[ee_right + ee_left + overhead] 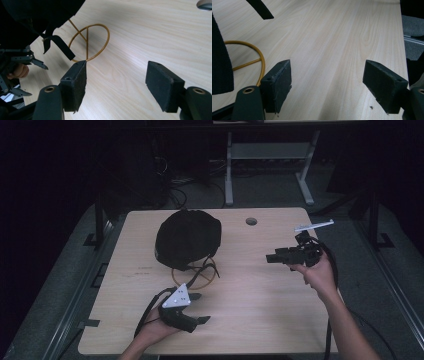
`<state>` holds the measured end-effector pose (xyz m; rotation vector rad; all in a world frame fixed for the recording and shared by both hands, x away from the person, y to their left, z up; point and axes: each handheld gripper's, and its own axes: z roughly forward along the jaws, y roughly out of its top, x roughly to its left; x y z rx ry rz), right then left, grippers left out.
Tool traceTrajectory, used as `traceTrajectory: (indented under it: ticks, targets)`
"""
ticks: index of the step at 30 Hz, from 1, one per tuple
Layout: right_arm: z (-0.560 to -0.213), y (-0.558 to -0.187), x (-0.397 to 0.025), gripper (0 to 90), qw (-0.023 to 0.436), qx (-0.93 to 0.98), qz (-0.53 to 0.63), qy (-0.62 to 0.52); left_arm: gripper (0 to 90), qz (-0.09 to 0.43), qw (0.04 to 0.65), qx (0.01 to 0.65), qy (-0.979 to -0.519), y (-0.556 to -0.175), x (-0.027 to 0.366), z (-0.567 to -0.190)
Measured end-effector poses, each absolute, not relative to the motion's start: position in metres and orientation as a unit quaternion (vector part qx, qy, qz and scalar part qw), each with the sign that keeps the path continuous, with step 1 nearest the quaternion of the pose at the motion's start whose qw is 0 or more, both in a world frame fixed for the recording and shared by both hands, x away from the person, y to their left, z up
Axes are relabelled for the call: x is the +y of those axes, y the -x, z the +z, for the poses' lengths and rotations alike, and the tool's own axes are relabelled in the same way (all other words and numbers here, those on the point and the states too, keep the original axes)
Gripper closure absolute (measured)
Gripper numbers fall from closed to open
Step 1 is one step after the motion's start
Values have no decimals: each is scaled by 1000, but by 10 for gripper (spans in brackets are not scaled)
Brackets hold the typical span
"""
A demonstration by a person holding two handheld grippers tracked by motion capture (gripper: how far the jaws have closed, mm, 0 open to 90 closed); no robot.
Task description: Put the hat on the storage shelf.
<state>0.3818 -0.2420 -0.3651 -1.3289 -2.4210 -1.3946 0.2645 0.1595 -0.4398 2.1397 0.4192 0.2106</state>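
**Both claws wait open near the cap on its stand**

The step in hand seems to be the approach. The left claw (196, 307), at 6 o'clock on the pale wooden table (260, 310), has its jaws apart and empty. The right claw (272, 258), at 3 o'clock, is also spread and holds nothing. The black fabric cap (188, 238) sits near 11 o'clock on a thin yellow wire ring stand (100, 47), its flat strap (58, 47) hanging loose. Next, I judge, one claw must pinch the soft cloth.
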Motion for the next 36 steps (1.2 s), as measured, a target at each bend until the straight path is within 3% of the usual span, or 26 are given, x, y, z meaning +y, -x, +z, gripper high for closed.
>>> traceTrajectory:
  ticks: [36]
  targets:
    - [-397, -345, -271, 289, 29, -778, -453, 435, 214, 88, 462, 178, -864, -266, 161, -440]
